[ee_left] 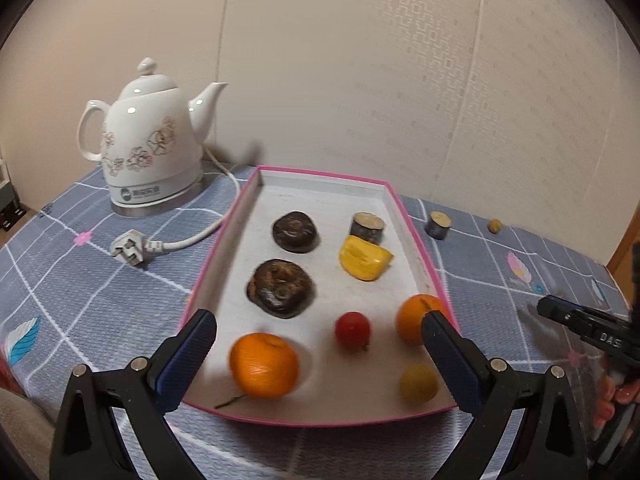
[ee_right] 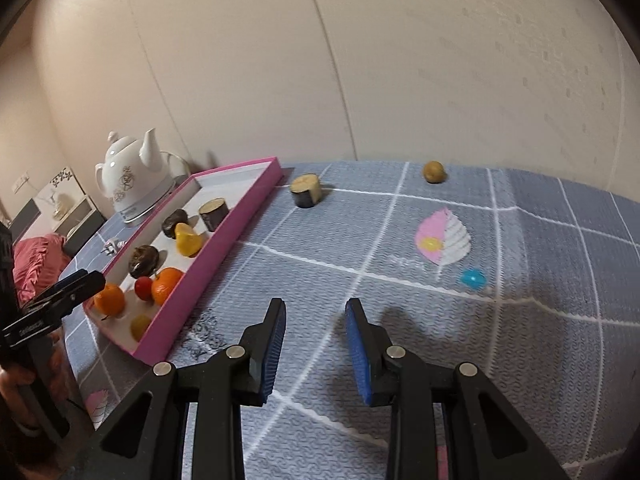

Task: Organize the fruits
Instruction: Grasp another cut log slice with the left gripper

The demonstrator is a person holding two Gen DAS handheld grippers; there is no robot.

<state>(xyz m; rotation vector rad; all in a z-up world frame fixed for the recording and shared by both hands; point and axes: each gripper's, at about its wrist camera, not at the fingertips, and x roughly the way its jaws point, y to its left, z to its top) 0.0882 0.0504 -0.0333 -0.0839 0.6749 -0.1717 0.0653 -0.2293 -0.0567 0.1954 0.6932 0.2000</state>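
A: What is the left wrist camera showing?

B: The left gripper (ee_left: 316,344) is hanging over the near end of a pink-edged tray (ee_left: 224,232), its jaws spread wide and holding nothing. Inside the tray, a big orange (ee_left: 264,366) is sitting nearest, with a small red fruit (ee_left: 352,330) beside it, a second orange (ee_left: 416,318) against the right wall and a small yellow fruit (ee_left: 418,384) in the near right corner.

A: And further back?

B: Two dark, wrinkled round fruits (ee_left: 280,288) (ee_left: 295,232) are lying one behind the other on the left side, and a yellow wedge (ee_left: 364,262) is touching a dark cut stub (ee_left: 367,227) on the right. A white kettle (ee_left: 148,140) is standing on the checked blue cloth (ee_left: 80,280) left of the tray, its plug (ee_left: 128,250) lying loose.

A: Is anything lying outside the tray?

B: Yes, another stub (ee_left: 438,224) just past the right wall, and a small brown ball (ee_left: 495,225) further right.

A: What is the right wrist camera showing?

B: The right gripper (ee_right: 316,348) is hovering over bare cloth (ee_right: 520,340), jaws partly apart with nothing between them. The tray (ee_right: 208,256) is sitting off to its left. The loose stub (ee_right: 306,190) is lying ahead just beside the tray's far corner, and the brown ball (ee_right: 434,171) is lying well apart, near the wall.
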